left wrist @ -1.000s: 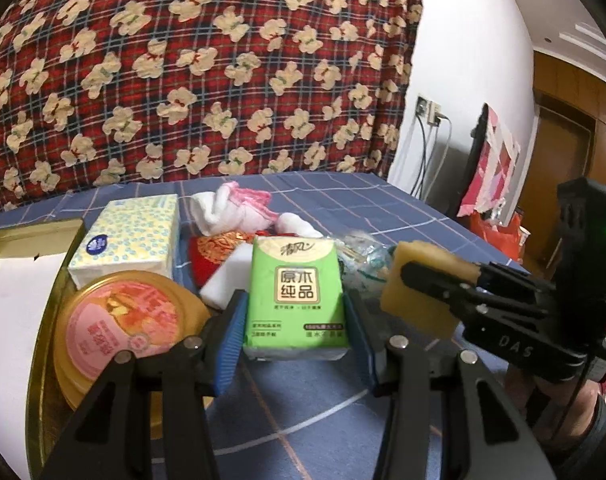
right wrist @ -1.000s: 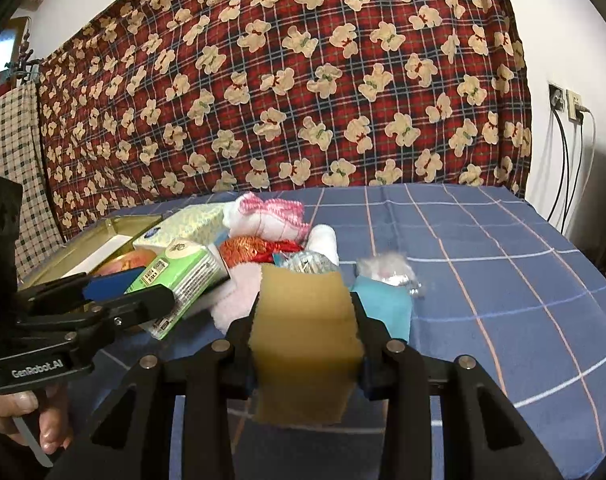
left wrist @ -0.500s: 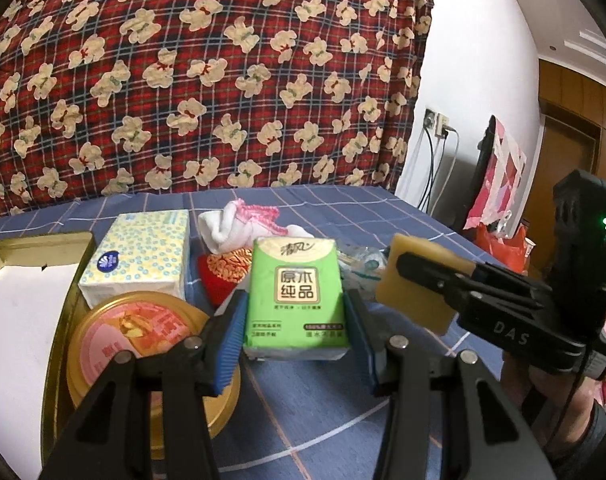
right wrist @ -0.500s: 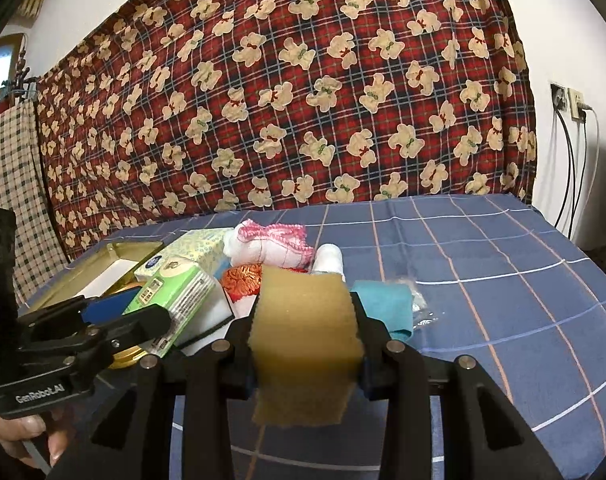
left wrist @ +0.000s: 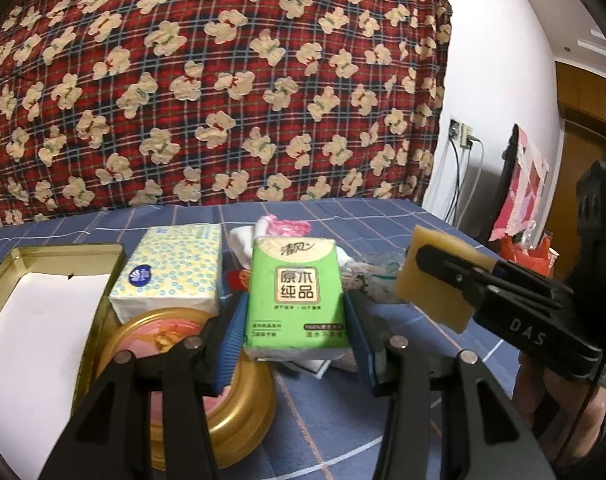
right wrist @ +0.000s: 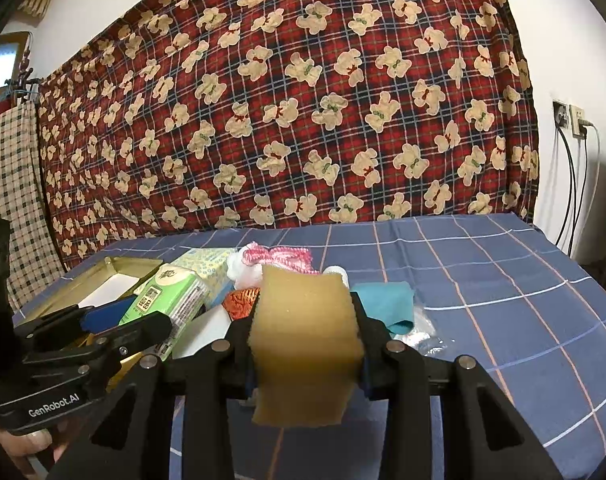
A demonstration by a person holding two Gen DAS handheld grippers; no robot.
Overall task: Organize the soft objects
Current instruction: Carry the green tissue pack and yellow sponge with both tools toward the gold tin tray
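Observation:
My left gripper (left wrist: pixel 295 336) is shut on a green tissue pack (left wrist: pixel 295 292) and holds it above the blue checked tablecloth (left wrist: pixel 443 344); the pack also shows in the right wrist view (right wrist: pixel 167 300). My right gripper (right wrist: pixel 307 344) is shut on a yellow-brown sponge (right wrist: pixel 303 340), which shows in the left wrist view (left wrist: pixel 439 280) to the right of the pack. Behind them lie a yellow dotted tissue pack (left wrist: pixel 171 268), a white and pink knitted item (right wrist: pixel 275 260), a red embroidered pouch (right wrist: pixel 241 300) and a teal cloth (right wrist: pixel 387 304).
A gold rectangular tin (left wrist: pixel 7 280) with a white lining sits at the left. A round gold tin (left wrist: pixel 223 412) with a pink lid is below my left gripper. Crumpled clear plastic (right wrist: pixel 423 332) lies by the teal cloth. A bear-print plaid curtain hangs behind.
Both grippers have risen with their loads, so the pile of objects sits lower and farther off. Neither grip has changed.

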